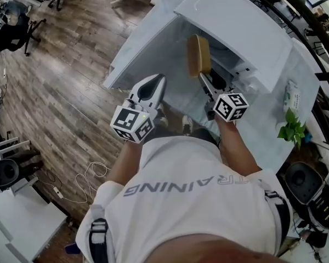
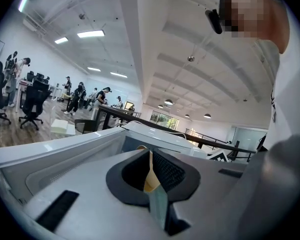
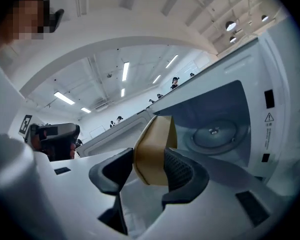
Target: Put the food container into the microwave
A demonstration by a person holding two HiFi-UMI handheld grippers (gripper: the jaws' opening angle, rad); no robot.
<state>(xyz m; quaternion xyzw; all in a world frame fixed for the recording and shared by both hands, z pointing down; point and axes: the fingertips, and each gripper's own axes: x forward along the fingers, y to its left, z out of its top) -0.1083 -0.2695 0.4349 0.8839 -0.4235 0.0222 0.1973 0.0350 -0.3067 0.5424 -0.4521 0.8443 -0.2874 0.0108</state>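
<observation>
The food container (image 1: 199, 56), a brown paper-coloured tub, hangs in the air at the mouth of the microwave (image 1: 238, 34). It is not yet on the round plate (image 3: 213, 131) inside. Your right tongs (image 1: 203, 74) pinch it by its wall, one pad on each side, and it looks turned on its edge rather than level.

I think the step in hand is the carrying in. First bring the tub level, then go straight over the plate and lower it until the bottom rests. Only then spread the tongs. Do not squeeze harder, because such a wall probably bends easily.

Your left tongs (image 1: 155, 85) are pressed almost together and pinch nothing. They hover just beside the open door (image 1: 148, 45), so hold them out of the path.

The microwave stands near the edge of the white desk (image 1: 263, 147) on your side, and a small plant (image 1: 292, 127) is at the right edge. Around the desk are a wooden floor (image 1: 60, 97), office chairs (image 1: 13, 29) and, far in the room, some people (image 2: 80, 96).
</observation>
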